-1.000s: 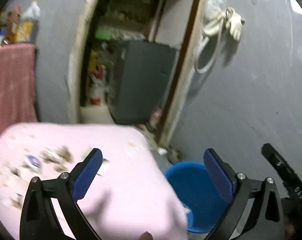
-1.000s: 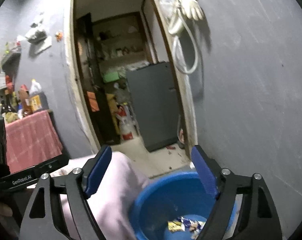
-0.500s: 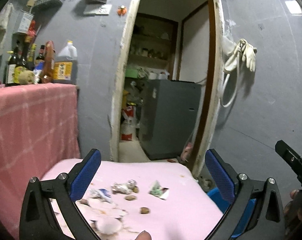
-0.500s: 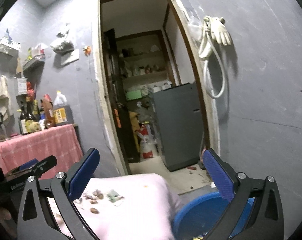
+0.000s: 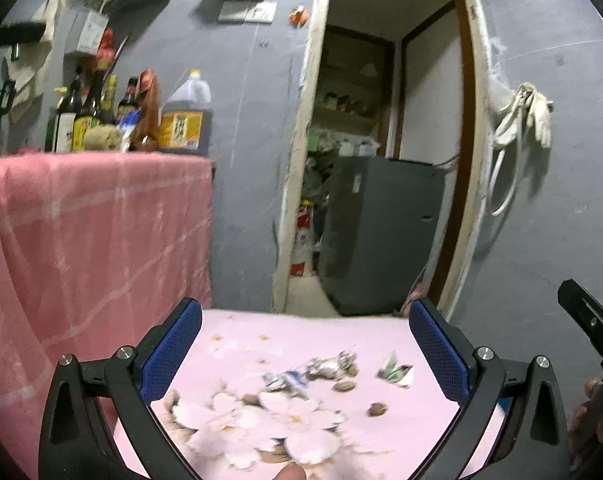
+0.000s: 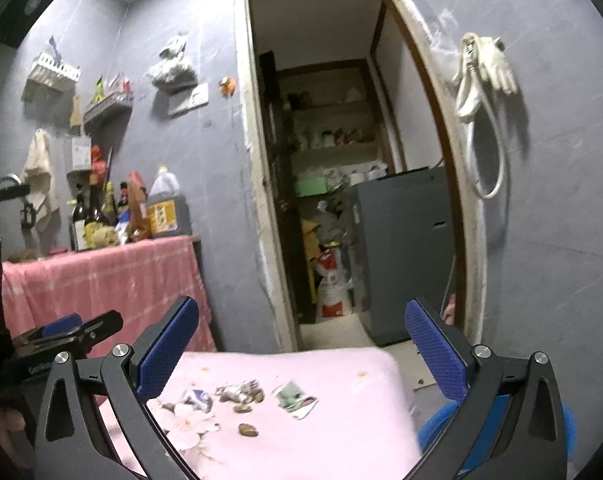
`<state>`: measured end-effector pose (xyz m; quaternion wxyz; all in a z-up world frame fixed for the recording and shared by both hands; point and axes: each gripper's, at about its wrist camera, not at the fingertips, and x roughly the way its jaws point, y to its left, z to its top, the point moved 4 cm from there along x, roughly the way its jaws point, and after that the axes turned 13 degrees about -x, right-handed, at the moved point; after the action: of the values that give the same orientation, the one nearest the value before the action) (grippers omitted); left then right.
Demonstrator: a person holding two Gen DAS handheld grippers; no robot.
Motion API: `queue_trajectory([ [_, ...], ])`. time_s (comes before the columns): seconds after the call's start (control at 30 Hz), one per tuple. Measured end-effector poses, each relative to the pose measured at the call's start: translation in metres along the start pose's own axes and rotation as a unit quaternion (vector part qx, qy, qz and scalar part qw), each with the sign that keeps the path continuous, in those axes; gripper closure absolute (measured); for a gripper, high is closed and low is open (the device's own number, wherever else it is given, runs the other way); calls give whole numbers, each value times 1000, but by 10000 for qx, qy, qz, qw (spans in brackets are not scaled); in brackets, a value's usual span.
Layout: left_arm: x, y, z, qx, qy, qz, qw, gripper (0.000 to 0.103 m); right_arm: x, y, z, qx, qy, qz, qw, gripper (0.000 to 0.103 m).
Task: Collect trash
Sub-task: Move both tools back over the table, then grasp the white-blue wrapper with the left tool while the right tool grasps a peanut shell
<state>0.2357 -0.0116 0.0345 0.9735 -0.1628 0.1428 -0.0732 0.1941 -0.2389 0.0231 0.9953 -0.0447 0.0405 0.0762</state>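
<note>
Both views have swung away from the blue basin (image 6: pixel 433 428), which now shows only beside the right edge of the pink table (image 6: pixel 341 432). The right gripper (image 6: pixel 301 344) has just been opening, with nothing between its jaws; the left gripper (image 5: pixel 305 340) is likewise released and empty. Remaining: a green-white wrapper (image 6: pixel 295 398), crumpled wrappers (image 6: pixel 237 392) and nut shells (image 6: pixel 247 430) near the table's middle.

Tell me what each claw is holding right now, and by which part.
Nothing is held. The left claw and the right claw both stand wide open and empty above the pink cloth, where the wrappers lie untouched.
</note>
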Motion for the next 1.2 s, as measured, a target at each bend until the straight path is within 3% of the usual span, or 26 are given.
queue_trajectory([
  [0.23, 30, 32, -28, 128, 612, 251, 9977, 1, 35, 19, -34, -80, 549, 315, 9980, 0],
  [0.43, 60, 55, -54, -21, 1279, 481, 9906, 2, 59, 27, -63, -64, 1172, 617, 9912, 1],
  [0.53, 73, 60, -63, -30, 1521, 501, 9871, 3, 69, 31, -75, -83, 1473, 767, 9861, 12],
  [0.67, 92, 62, -69, -64, 1951, 358, 9801, 28, 83, 37, -88, -86, 1908, 959, 9769, 23],
  [1.03, 135, 57, -70, -324, 2523, 75, 9671, 42, 107, 51, -108, -65, 2602, 1433, 9549, 49],
  [1.2, 151, 55, -71, -388, 2748, 27, 9607, 59, 110, 55, -114, 42, 2684, 1537, 9510, 59],
])
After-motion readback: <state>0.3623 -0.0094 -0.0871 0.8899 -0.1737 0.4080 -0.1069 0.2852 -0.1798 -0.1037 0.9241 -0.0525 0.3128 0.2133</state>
